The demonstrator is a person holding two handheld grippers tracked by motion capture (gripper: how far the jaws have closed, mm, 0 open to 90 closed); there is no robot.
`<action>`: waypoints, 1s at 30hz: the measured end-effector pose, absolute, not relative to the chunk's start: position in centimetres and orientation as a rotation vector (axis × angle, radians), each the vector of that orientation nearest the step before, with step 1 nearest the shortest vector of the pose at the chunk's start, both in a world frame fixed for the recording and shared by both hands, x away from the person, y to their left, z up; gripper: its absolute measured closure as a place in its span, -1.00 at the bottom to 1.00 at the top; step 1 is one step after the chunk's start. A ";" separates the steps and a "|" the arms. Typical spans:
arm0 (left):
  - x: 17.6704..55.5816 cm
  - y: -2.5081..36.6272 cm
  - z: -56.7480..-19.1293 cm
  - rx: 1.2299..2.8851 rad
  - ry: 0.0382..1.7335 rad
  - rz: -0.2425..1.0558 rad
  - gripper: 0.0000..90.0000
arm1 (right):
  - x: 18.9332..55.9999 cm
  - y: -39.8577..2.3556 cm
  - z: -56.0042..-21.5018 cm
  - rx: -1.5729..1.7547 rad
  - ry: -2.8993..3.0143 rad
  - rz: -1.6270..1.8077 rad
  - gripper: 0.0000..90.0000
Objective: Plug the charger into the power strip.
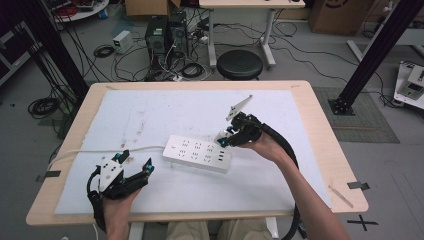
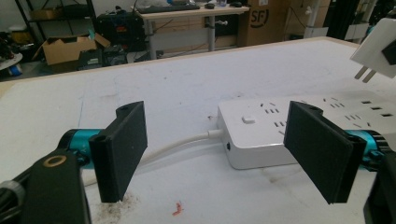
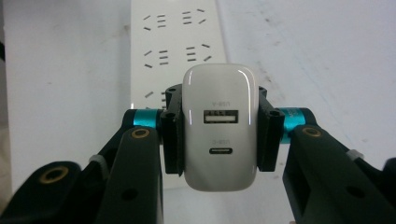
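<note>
Charger over the power strip

My right tool [image 3: 218, 135] grips the charger [image 3: 218, 126] above the power strip [image 1: 197, 152]; my left tool [image 2: 224, 149] waits open beside the strip.

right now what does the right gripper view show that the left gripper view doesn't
Right gripper view alone: the white charger's port face, a USB-A slot above a USB-C slot, clamped between the right gripper's black fingers.

Left gripper view alone: the charger's two metal prongs, the power strip's cord and square button, and the left gripper's fingers spread wide with nothing between.

Both: the white power strip lying on the white mat.
</note>
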State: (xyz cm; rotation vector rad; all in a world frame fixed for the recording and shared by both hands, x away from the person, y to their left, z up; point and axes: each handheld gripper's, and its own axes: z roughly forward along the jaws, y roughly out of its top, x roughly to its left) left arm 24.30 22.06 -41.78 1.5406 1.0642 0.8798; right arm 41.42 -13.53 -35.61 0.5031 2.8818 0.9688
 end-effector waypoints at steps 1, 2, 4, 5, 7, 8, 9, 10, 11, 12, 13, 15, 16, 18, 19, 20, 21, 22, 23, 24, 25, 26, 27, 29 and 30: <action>24.3 22.0 -41.8 1.539 1.062 0.882 -0.52 | 41.6 -13.0 -35.6 0.473 2.893 0.945 0.40; 24.3 22.0 -41.7 1.542 1.060 0.882 -0.52 | 41.6 -12.5 -35.7 0.455 2.910 0.914 0.40; 24.2 22.0 -41.8 1.541 1.063 0.882 -0.52 | 41.8 -11.5 -35.7 0.420 2.927 0.861 0.40; 24.1 22.0 -41.8 1.538 1.066 0.883 -0.52 | 41.9 -11.1 -35.7 0.407 2.932 0.840 0.40; 24.0 22.1 -41.9 1.539 1.068 0.882 -0.52 | 42.1 -10.3 -35.6 0.388 2.941 0.801 0.40; 23.9 22.2 -41.9 1.540 1.071 0.882 -0.52 | 42.1 -10.0 -35.6 0.385 2.950 0.780 0.40; 23.9 22.2 -42.0 1.537 1.073 0.881 -0.52 | 42.2 -9.8 -35.5 0.375 2.954 0.763 0.40; 23.8 22.3 -42.0 1.544 1.074 0.882 -0.52 | 42.2 -9.6 -35.5 0.372 2.962 0.757 0.40; 23.8 22.3 -42.0 1.537 1.073 0.887 -0.52 | 42.3 -9.4 -35.5 0.370 2.965 0.747 0.40; 23.7 22.4 -42.0 1.538 1.078 0.887 -0.52 | 42.3 -9.3 -35.5 0.363 2.967 0.739 0.40; 23.7 22.4 -42.0 1.536 1.077 0.884 -0.52 | 42.4 -9.2 -35.5 0.359 2.971 0.732 0.40; 23.7 22.5 -42.0 1.539 1.078 0.887 -0.52 | 42.4 -9.0 -35.5 0.362 2.975 0.720 0.40; 23.7 22.5 -42.0 1.532 1.081 0.886 -0.52 | 42.4 -8.9 -35.4 0.354 2.975 0.711 0.40; 23.7 22.6 -42.0 1.534 1.083 0.887 -0.52 | 42.5 -8.7 -35.4 0.347 2.980 0.702 0.40; 23.7 22.6 -42.0 1.534 1.083 0.887 -0.52 | 42.5 -8.7 -35.4 0.347 2.980 0.702 0.40; 23.7 22.6 -42.0 1.536 1.084 0.887 -0.52 | 42.5 -8.6 -35.5 0.344 2.988 0.688 0.40; 23.7 22.6 -42.0 1.534 1.084 0.885 -0.52 | 42.4 -8.3 -35.6 0.330 3.001 0.650 0.40; 23.7 22.6 -42.1 1.534 1.084 0.886 -0.52 | 42.5 -8.3 -35.7 0.320 2.999 0.646 0.40; 23.7 22.6 -42.1 1.536 1.083 0.889 -0.52 | 42.5 -8.2 -35.8 0.319 3.001 0.634 0.40; 23.7 22.6 -42.1 1.533 1.084 0.887 -0.52 | 42.5 -8.2 -35.9 0.317 3.000 0.626 0.40; 23.7 22.6 -42.1 1.536 1.083 0.885 -0.52 | 42.4 -8.2 -35.9 0.313 3.005 0.618 0.40; 23.7 22.6 -42.1 1.536 1.084 0.888 -0.52 | 42.4 -8.1 -35.9 0.308 3.005 0.621 0.40; 23.7 22.6 -42.1 1.536 1.084 0.888 -0.52 | 42.4 -8.1 -35.9 0.308 3.005 0.621 0.40; 23.6 22.6 -42.1 1.531 1.087 0.886 -0.52 | 42.3 -8.0 -35.9 0.303 3.010 0.618 0.40; 23.6 22.6 -42.1 1.532 1.087 0.888 -0.52 | 42.3 -7.9 -36.0 0.297 3.010 0.624 0.40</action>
